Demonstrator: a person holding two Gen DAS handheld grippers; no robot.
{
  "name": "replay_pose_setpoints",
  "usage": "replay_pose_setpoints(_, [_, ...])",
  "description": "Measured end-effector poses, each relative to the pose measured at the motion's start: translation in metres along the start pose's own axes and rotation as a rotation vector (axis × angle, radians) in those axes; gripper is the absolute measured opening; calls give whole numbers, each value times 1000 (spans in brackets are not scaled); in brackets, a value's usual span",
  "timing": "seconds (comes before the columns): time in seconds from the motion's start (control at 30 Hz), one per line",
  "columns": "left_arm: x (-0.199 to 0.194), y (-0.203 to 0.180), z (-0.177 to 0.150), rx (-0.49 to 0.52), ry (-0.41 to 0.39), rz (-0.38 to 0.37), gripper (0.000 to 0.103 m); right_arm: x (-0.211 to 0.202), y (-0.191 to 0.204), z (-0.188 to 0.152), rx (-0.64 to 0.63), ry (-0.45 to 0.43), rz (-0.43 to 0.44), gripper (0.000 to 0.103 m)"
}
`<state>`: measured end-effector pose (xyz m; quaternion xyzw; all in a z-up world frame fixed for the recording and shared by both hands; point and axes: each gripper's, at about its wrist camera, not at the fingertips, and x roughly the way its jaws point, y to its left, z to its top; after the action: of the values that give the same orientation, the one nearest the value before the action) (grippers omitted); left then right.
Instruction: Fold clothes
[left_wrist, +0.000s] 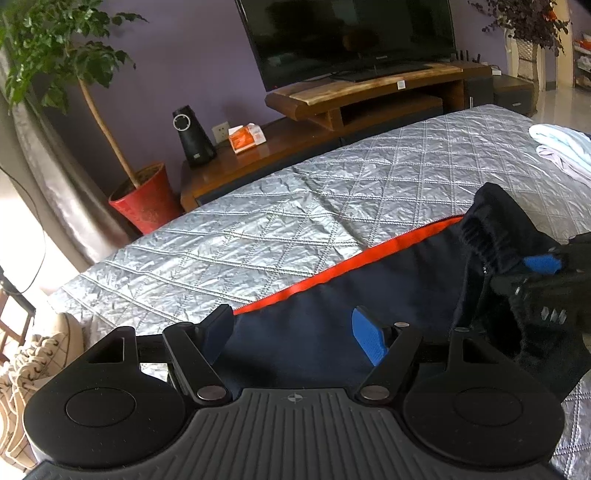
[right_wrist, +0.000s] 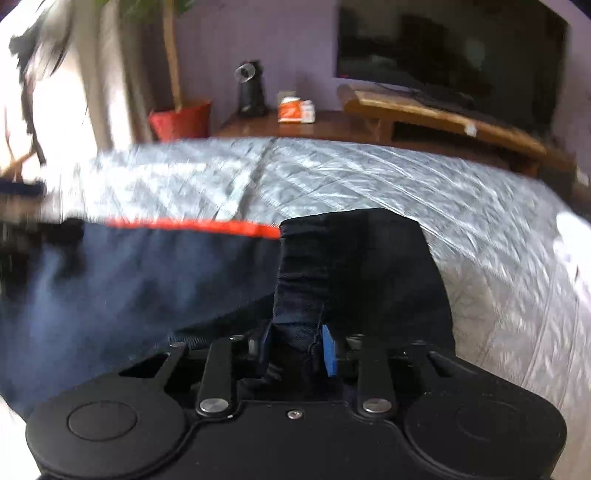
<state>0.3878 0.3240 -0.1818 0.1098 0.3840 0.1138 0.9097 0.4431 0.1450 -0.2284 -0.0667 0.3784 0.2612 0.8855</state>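
- Lying across the silver quilted bedspread (left_wrist: 295, 192), a navy garment (left_wrist: 332, 325) with an orange strip (left_wrist: 332, 275) along its far edge; fills lower centre to right of the left wrist view.
- Left gripper (left_wrist: 295, 338): jaws stand wide apart, navy cloth showing between and beneath them; blue pads (left_wrist: 369, 339) not pressing anything, though I can't tell if the tips touch the cloth.
- Right gripper (right_wrist: 297, 350): jaws drawn close together, pinching a bunched fold of the dark garment; blue pad (right_wrist: 330, 352) pressed against the cloth on the right side of the fold.
- Same gripper shows at the right edge of the left wrist view (left_wrist: 535, 273), black body with a blue pad, cloth gathered around it.
- Right wrist view is motion-blurred; garment (right_wrist: 147, 280) spreads from lower left to centre, with a darker ribbed part (right_wrist: 351, 258) rising in front of the jaws.
- Pale blue and white cloth pile (left_wrist: 565, 147) on the bed, far right of the left wrist view, well apart from the navy garment.
- Background, upper part of the frame: black TV (left_wrist: 347, 37) on a wooden stand (left_wrist: 369, 92), black speaker (left_wrist: 192, 136), orange-and-white tissue pack (left_wrist: 246, 138).
- Upper left: leafy plant (left_wrist: 55, 48) in a red pot (left_wrist: 142, 199).
- Lower left: beige shoes (left_wrist: 33, 362) beside the bed.
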Motion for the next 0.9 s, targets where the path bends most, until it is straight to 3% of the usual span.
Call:
replay_pose_setpoints(0.07, [0,0,0,-1,-1,0,77,-4,-9,2,44,-9,20,26])
replay_pose_setpoints(0.2, [0,1,0,-4,0,0,77,-21,-30,7,170,-49,146,25])
replay_pose_setpoints(0.37, [1,-2,-1,5,1,-3,77,-43,-35,14,93,-76,173,24])
replay_pose_setpoints(0.43, [1,-3,-1,7,2,-5,77,-40,-36,14,69,-18,154,29])
replay_pose_setpoints(0.5, [2,-5,0,10,1,-8,77,-30,-39,13,65,68,147,53])
replay_pose_setpoints(0.53, [2,-5,0,11,0,-9,77,-30,-40,12,61,59,132,56])
replay_pose_setpoints(0.73, [3,-9,0,19,0,-11,78,-42,-23,25,-115,-7,-3,56])
replay_pose_setpoints(0.9, [4,-13,2,25,0,-18,78,-42,17,45,-193,-48,-25,58])
